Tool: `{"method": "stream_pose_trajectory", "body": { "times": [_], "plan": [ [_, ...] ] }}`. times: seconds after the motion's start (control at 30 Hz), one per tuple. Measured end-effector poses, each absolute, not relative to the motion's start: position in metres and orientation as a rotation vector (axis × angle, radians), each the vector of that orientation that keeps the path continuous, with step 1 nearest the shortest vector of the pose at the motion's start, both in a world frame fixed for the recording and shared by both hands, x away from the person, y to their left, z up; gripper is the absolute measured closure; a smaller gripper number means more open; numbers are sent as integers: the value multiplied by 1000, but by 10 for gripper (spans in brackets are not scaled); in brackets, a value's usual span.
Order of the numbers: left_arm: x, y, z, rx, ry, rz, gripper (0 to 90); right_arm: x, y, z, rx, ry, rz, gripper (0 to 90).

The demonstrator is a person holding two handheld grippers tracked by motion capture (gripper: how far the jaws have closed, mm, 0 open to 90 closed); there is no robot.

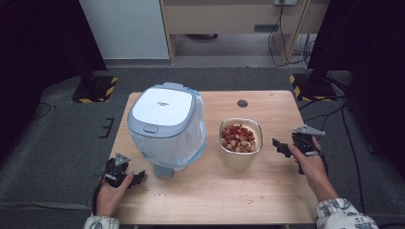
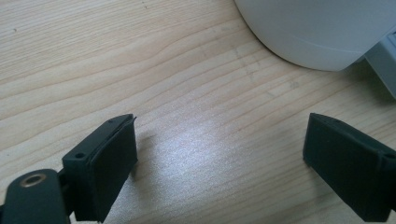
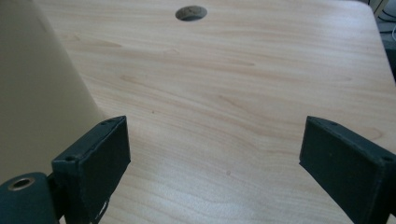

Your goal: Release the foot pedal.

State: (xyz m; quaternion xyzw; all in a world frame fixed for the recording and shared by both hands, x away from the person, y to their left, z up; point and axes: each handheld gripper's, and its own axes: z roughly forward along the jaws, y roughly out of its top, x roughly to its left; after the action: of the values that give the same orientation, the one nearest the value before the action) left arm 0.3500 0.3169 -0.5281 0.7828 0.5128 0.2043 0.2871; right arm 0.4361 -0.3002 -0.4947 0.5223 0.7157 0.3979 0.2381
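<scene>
Approach step. Right tool (image 1: 282,145), jaws apart and empty, sits right of centre, just beside the cup (image 1: 240,143) of nuts at mid-frame. Left tool (image 1: 136,177), jaws apart and empty, rests at lower left near the bin (image 1: 165,125). Next move probably calls for closing on the cup's wall without tipping it.

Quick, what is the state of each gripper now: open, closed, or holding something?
Left gripper: open, holding nothing, over the light wooden table.
Right gripper: open, holding nothing, beside the cream container of nuts.
</scene>
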Motion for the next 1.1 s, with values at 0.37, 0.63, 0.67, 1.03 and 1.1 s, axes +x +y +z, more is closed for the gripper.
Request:
{"method": "stream_pose_trajectory", "body": {
  "times": [0.37, 0.63, 0.67, 1.03, 1.1],
  "plan": [
    [351, 315, -531, 2076, 1352, 532, 55, 430, -293, -520, 1458, 2015, 987, 76],
    [350, 315, -532, 2074, 1344, 532, 46, 427, -289, -532, 1466, 2026, 951, 70],
    [350, 315, -532, 2073, 1342, 533, 46, 426, -289, -534, 1468, 2043, 910, 67],
    [350, 313, -534, 2065, 1335, 534, 29, 422, -287, -539, 1482, 2070, 873, 56],
    [350, 313, -534, 2066, 1331, 534, 27, 420, -287, -539, 1479, 2071, 874, 56]
  ]
}}
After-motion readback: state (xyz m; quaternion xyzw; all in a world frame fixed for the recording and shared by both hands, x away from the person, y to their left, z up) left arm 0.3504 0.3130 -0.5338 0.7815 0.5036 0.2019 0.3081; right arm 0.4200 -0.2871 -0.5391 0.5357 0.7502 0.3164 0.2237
